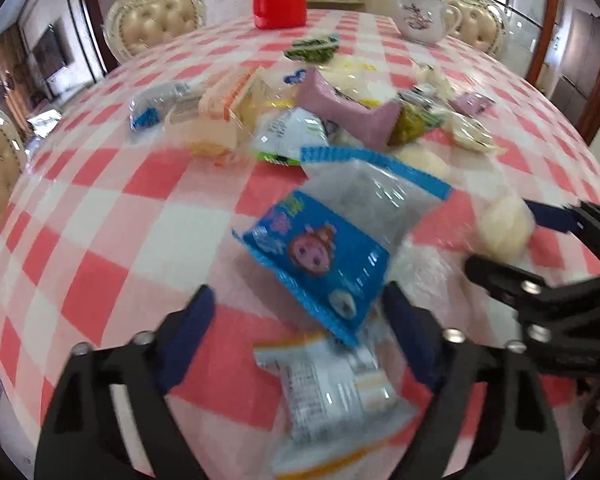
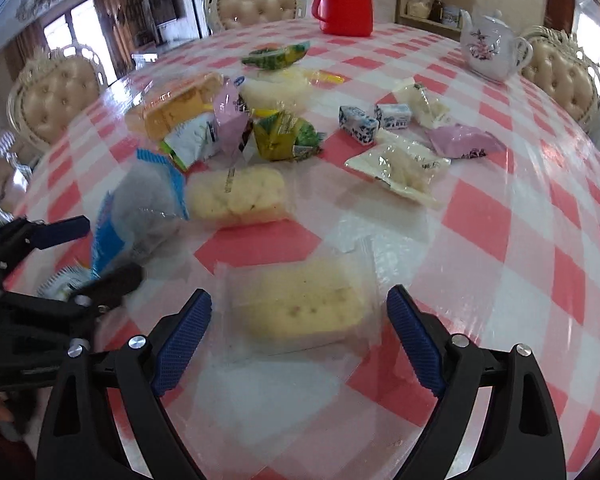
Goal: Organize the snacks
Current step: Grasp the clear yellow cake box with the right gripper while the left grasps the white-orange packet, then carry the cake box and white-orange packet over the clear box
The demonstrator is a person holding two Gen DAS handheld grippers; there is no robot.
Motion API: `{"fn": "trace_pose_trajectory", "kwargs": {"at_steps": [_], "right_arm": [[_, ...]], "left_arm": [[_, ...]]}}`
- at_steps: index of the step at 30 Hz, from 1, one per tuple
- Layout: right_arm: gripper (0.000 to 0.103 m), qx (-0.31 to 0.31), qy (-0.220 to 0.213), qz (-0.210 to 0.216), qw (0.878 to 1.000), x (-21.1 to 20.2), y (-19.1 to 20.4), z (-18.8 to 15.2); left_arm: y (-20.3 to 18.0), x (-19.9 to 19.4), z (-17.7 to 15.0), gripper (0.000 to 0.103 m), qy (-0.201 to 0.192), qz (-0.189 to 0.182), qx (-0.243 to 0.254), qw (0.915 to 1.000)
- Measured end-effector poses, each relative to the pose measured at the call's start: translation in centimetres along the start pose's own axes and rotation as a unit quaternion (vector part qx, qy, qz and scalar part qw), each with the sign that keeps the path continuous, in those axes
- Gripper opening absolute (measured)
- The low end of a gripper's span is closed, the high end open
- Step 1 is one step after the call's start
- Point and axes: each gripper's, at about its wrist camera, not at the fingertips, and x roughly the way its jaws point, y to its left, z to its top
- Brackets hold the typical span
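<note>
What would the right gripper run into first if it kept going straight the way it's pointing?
Most likely the clear-wrapped yellow cake lying on the checked tablecloth. It sits directly ahead of the right gripper, between the open fingers, with nothing in front of it. How far off it lies is hard to judge.

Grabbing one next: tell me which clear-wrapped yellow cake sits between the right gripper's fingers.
The near cake, between the open right gripper; the other cake lies farther back.

Red jug [image 2: 346, 2], floral teapot [image 2: 490, 50], chairs [image 2: 254, 2]
</note>
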Motion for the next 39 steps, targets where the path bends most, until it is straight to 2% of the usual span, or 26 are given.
{"fn": "trace_pose_trajectory", "kwargs": {"at_steps": [1, 5, 8, 13, 21, 31, 39], "right_arm": [[0.083, -0.004, 0.001, 0.000, 1.000, -0.1, 0.0, -0.3], [0.057, -0.013, -0.030, 0.014, 0.999, -1.4, -0.3, -1.5], [0.056, -0.005, -0.061, -0.003, 0.998, -3.2, -0.7, -2.6], [0.056, 0.009, -0.082, 0.006, 0.997, -5.6, -1.0, -4.7], [0.056, 0.002, -0.100, 0.029, 0.995, -8.3, 1.4, -6.4], [0.056, -0.060, -0.111, 0.069, 0.990, -10.2, 9.0, -6.1], [0.056, -0.139, -0.105, 0.125, 0.977, -10.5, 17.8, -6.0]], "left_arm": [[0.0, -0.4, -0.4, 0.065, 0.000, -0.009, 0.003, 1.0000], [0.3, -2.2, -3.3, 0.060, -0.015, -0.015, 0.020, 0.9996], [0.8, -3.3, -4.9, 0.058, -0.026, -0.022, 0.016, 0.9993], [2.1, -5.1, -7.1, 0.054, -0.049, -0.037, 0.005, 0.9981], [4.1, -7.7, -8.9, 0.053, -0.071, -0.013, -0.015, 0.9972], [7.2, -11.3, -10.4, 0.053, -0.098, 0.016, -0.037, 0.9944], [12.2, -15.2, -13.4, 0.053, -0.104, 0.074, -0.074, 0.9890]]}}
